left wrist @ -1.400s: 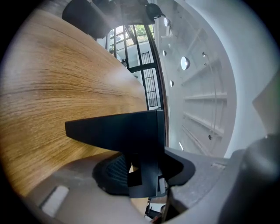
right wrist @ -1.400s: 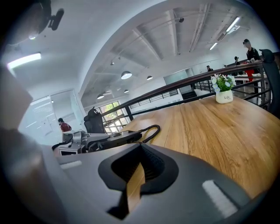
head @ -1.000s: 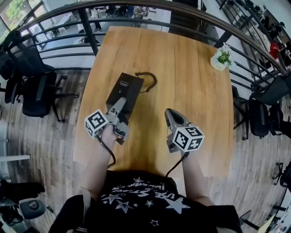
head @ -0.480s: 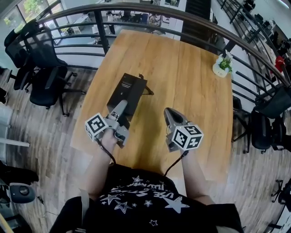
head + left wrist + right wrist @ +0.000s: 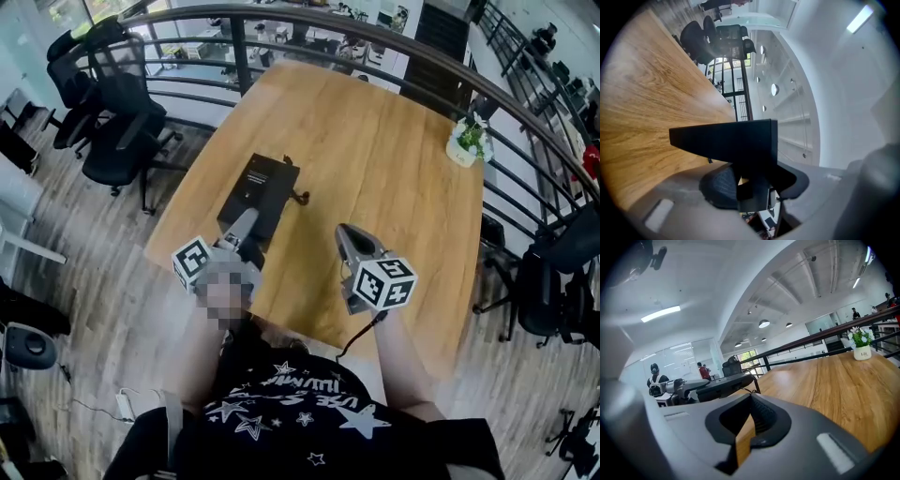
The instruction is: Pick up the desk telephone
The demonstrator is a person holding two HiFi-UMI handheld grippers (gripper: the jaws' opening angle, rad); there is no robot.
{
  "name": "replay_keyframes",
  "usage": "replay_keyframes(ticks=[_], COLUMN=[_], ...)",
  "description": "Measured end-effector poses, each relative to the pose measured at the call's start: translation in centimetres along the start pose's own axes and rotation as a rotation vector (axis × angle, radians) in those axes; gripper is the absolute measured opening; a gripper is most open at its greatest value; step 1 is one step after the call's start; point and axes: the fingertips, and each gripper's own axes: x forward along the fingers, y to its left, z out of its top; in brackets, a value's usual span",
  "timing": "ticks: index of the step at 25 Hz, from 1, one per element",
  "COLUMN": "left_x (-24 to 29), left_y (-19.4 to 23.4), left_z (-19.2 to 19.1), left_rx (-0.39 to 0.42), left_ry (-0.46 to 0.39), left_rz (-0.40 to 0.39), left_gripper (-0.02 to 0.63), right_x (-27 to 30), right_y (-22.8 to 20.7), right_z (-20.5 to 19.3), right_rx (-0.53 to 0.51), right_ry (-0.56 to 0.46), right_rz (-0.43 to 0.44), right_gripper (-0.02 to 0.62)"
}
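The left tongs, low and left of centre in the head view, are clamped on the near end of the desk telephone. The left gripper view shows its black slab running straight into the closed jaws. The right tongs, low and right of centre, hold nothing; in the right gripper view their jaws are drawn together, with only a sliver of wood showing through.

The telephone sits left of centre over the table, its cord trailing off its right side. From the right gripper view it looks raised clear of the wood, though that is hard to confirm. I judge the grasp made and the lift in hand. The next move calls for a steady rise, keeping the slab level and the cord slack.

Farther off, a potted plant stands at the table's upper right corner. A railing curves across the top.
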Motion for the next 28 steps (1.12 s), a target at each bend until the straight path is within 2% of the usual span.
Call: replay_keyframes(ticks=[6, 9, 12, 16, 21, 28], left_x=[-3.3, -5.2, -7.0, -8.9, -12.6, -17.8], left_y=[-1.2, -1.4, -0.9, -1.2, -1.2, -1.5], left_z=[-3.0, -3.0, -3.9, -5.7, -7.3, -9.1], left_rx=[0.007, -0.005, -0.018, 0.008, 0.023, 0.023], left_ry=[-0.081, -0.107, -0.119, -0.122, -0.129, -0.151], left_rz=[0.022, 0.021, 0.015, 0.032, -0.012, -0.028], left_gripper=[0.189, 0.189, 0.189, 0.189, 0.189, 0.189], right_x=[-3.2, -3.2, -3.6, -4.7, -6.0, -7.7], right_y=[0.5, 1.7, 2.4, 2.7, 5.4, 9.4], right_z=[-0.2, -0.4, -1.3, -2.5, -5.0, -7.2], right_rx=[0.005, 0.001, -0.003, 0.01, -0.027, -0.044], right_ry=[0.019, 0.039, 0.039, 0.045, 0.055, 0.079], right_rz=[0.09, 0.105, 0.123, 0.135, 0.166, 0.194], right_gripper=[0.002, 0.0, 0.0, 0.0, 0.0, 0.0])
